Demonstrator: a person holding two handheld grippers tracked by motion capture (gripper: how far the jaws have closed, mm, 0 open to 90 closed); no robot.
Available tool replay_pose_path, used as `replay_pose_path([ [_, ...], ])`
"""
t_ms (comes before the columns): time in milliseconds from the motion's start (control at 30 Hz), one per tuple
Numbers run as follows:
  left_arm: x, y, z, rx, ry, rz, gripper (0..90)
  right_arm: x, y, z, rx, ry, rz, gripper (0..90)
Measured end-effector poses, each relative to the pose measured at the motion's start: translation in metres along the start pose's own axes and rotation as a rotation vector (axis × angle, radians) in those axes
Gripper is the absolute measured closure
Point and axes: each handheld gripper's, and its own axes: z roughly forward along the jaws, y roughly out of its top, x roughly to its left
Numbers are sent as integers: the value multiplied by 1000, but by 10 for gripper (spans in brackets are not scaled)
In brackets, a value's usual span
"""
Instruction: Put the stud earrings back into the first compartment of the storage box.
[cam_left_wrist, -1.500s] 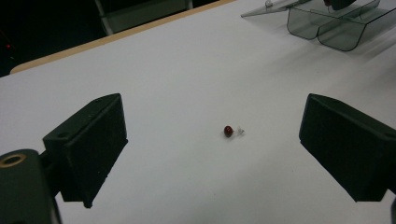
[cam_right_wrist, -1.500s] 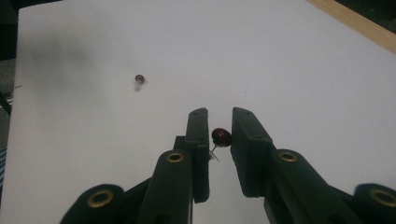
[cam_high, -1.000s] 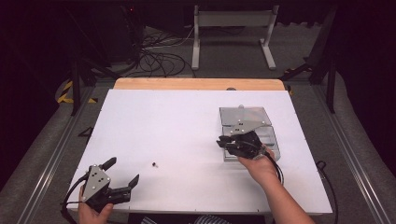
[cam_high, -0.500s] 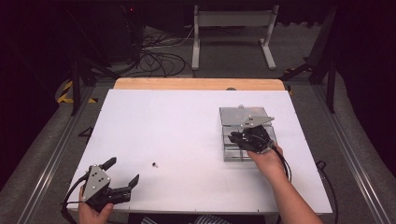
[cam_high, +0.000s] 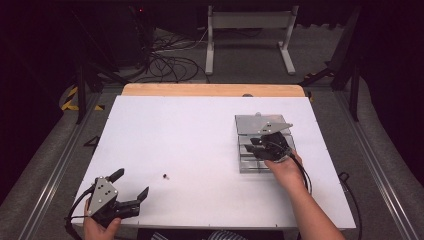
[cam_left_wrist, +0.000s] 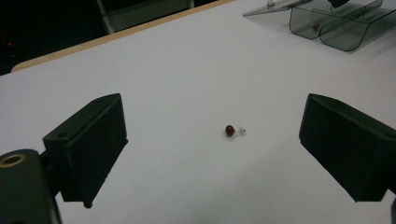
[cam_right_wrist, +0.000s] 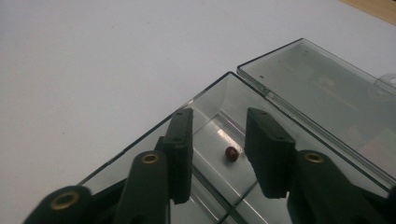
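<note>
Hovering your right gripper (cam_right_wrist: 215, 154), jaws parted and empty, over one dark red bead (cam_right_wrist: 231, 153) in the clear plastic compartment box (cam_high: 248, 165), you've another small red bead (cam_left_wrist: 229, 130) waiting mid-frame between your wide-open left gripper (cam_left_wrist: 210, 154).

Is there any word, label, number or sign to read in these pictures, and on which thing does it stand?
None: no readable text on the box, its open lid, the two beads, the table or either tongs, left and right.
</note>
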Motion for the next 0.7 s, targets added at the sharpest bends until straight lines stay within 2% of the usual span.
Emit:
replay_pose_path([
  [67,0,0,0,0,0,1,80,2,2,-2,-21,17,14,485],
  [200,0,0,0,-1,0,-1,80,12,8,-6,-59,43,9,371],
  [233,0,0,0,-1,0,-1,80,12,8,-6,-59,43,9,371],
  [267,0,0,0,-1,2,-1,80,19,13,-7,-69,54,-10,332],
  [333,0,0,0,-1,2,1,80,23,16,-6,-72,62,-18,321],
  [367,0,0,0,-1,1,1,80,31,21,-5,-80,79,-38,310],
  [567,0,0,0,-2,4,0,80,58,36,1,-94,131,-98,300],
  [700,0,0,0,-2,0,-2,80,69,43,6,-100,157,-112,289],
])
